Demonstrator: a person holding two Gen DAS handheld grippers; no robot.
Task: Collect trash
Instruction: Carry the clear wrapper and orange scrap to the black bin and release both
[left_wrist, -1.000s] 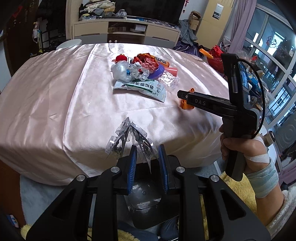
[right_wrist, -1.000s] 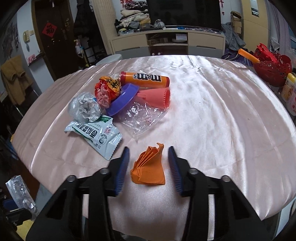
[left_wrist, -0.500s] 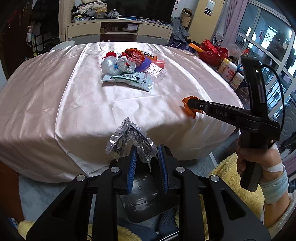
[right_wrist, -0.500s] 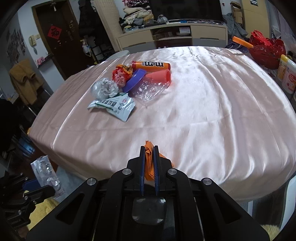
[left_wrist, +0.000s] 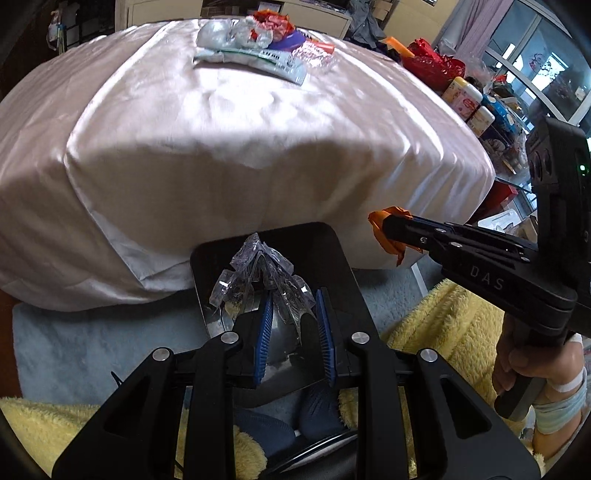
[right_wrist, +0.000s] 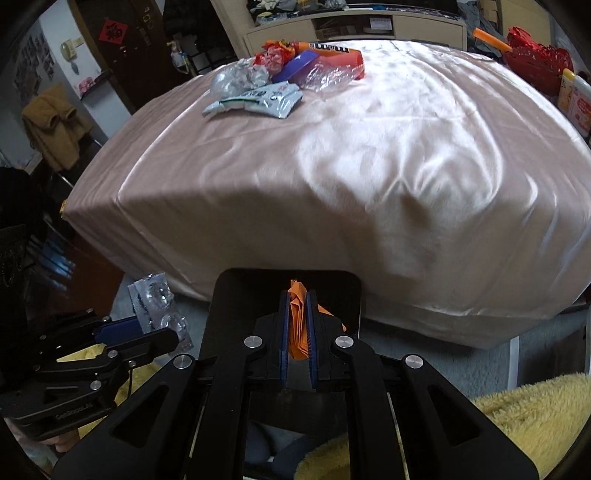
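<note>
My left gripper is shut on a clear crinkled plastic blister pack and holds it over a black bin on the floor below the table edge. My right gripper is shut on a folded orange paper, also over the black bin. The right gripper with the orange paper shows in the left wrist view; the left gripper with the plastic pack shows in the right wrist view. More trash lies far back on the pink tablecloth: a pale green wrapper, crumpled foil, clear plastic.
A purple lid, a red wrapper and an orange M&M's tube lie in the far pile. A yellow fluffy rug and grey carpet cover the floor. Bottles and a red basket stand to the right.
Both grippers have pulled back off the table and dropped down with their loads. They now hang over the black bin on the floor.
</note>
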